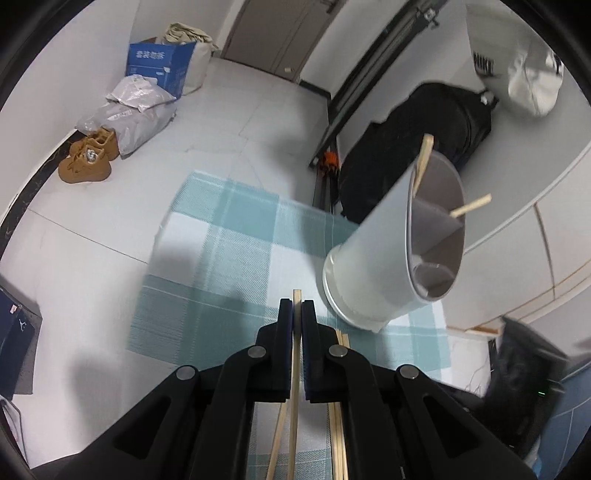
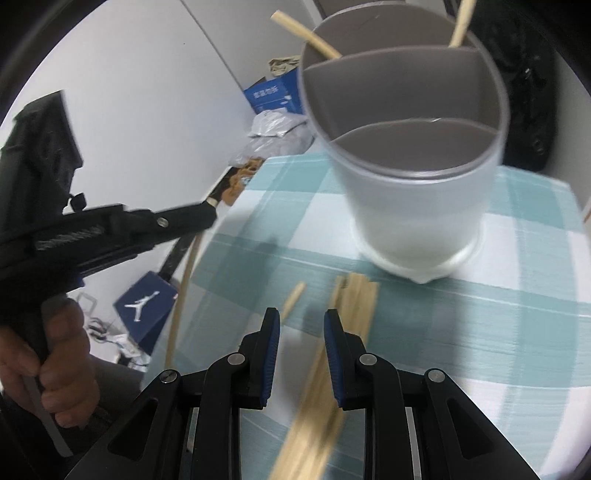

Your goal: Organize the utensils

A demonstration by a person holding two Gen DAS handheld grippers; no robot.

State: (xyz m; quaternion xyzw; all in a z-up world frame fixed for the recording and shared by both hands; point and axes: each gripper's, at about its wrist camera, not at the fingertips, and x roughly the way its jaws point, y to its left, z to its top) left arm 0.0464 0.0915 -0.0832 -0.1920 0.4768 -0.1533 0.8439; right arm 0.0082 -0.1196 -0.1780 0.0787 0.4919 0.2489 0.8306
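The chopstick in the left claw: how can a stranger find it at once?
Start at the checked cloth with the white holder. Beside the holder, chopsticks lie loose. Only one chopstick is off the cloth, pinched in the left claw.

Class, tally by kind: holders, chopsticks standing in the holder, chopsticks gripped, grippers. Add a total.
Holder: 1
Chopsticks in holder: 2
Chopstick gripped: 1
Grippers (left gripper, right gripper): 2
Total: 6
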